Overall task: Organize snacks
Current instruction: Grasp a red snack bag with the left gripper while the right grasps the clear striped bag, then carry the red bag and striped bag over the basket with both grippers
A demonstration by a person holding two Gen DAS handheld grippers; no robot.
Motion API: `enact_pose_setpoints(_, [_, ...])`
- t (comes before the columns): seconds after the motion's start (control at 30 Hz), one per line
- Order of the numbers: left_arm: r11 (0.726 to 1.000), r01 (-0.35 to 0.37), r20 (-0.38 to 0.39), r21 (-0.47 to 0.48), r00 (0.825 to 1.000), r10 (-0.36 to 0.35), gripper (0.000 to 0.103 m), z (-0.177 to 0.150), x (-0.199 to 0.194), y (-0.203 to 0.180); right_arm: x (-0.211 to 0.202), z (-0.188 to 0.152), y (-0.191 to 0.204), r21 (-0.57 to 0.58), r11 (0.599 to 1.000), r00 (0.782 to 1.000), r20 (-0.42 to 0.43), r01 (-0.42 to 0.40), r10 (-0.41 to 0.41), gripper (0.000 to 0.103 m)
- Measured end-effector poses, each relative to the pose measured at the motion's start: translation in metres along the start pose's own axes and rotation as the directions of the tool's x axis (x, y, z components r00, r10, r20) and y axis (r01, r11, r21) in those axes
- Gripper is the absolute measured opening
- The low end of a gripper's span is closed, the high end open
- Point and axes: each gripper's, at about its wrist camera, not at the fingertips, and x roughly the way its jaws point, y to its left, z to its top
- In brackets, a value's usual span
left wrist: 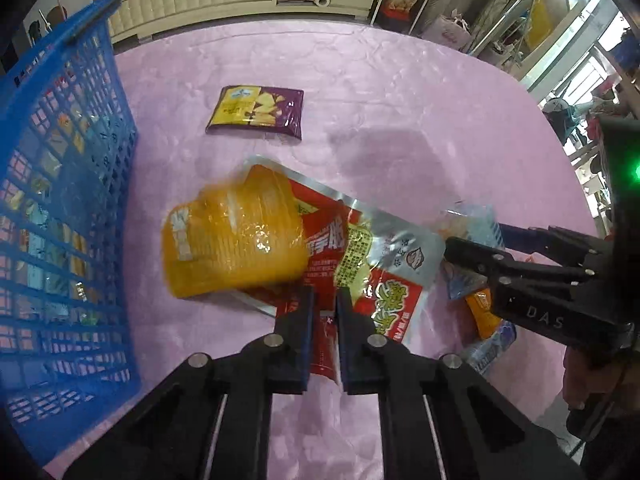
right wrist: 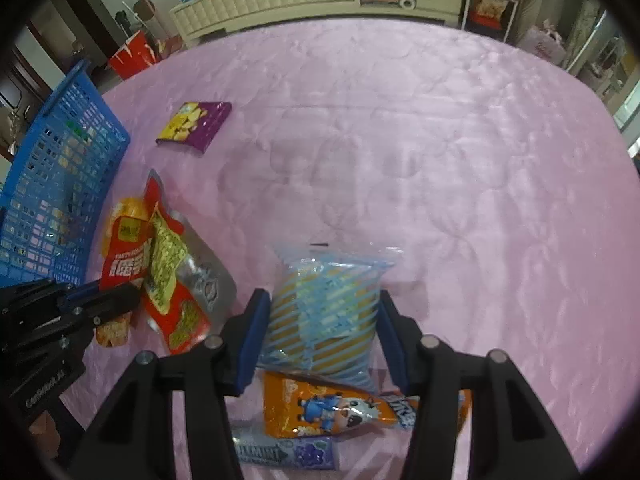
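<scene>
your left gripper is clamped on the red packet's edge and your right gripper hugs the blue striped bag, both seemingly bound for the blue basket.

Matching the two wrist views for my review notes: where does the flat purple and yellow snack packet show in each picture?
Left wrist view: the flat purple and yellow snack packet lies alone on the pink cloth, upper middle, right of the basket.
Right wrist view: the same packet lies upper left, again just right of the basket.
Shared landmark: the blue plastic mesh basket at the left edge of both.
</scene>
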Motion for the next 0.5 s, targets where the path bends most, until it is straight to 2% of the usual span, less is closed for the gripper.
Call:
enact_pose_setpoints(0.27, [1.0, 0.028, 0.028, -0.002, 0.999, -0.028, 0.004, -0.027, -0.031, 0.0, -0.054, -0.024, 0.006, -0.026, 1.0, 0.998, 0.062, 0.0, 0.002, 0.057])
enact_pose_setpoints(0.4, [0.999, 0.037, 0.06, 0.008, 0.998, -0.037, 0.004, -0.035, -0.052, -0.022, -0.08, -0.033, 0.014, -0.031, 1.0, 0.995, 0.103, 0.004, 0.0, 0.057])
enact_pose_setpoints(0.5, [0.999, 0.045, 0.091, 0.009, 0.995, -0.046, 0.004, -0.044, -0.074, -0.024, -0.101, -0.035, 0.02, -0.029, 1.0, 0.99, 0.141, 0.005, -0.001, 0.057])
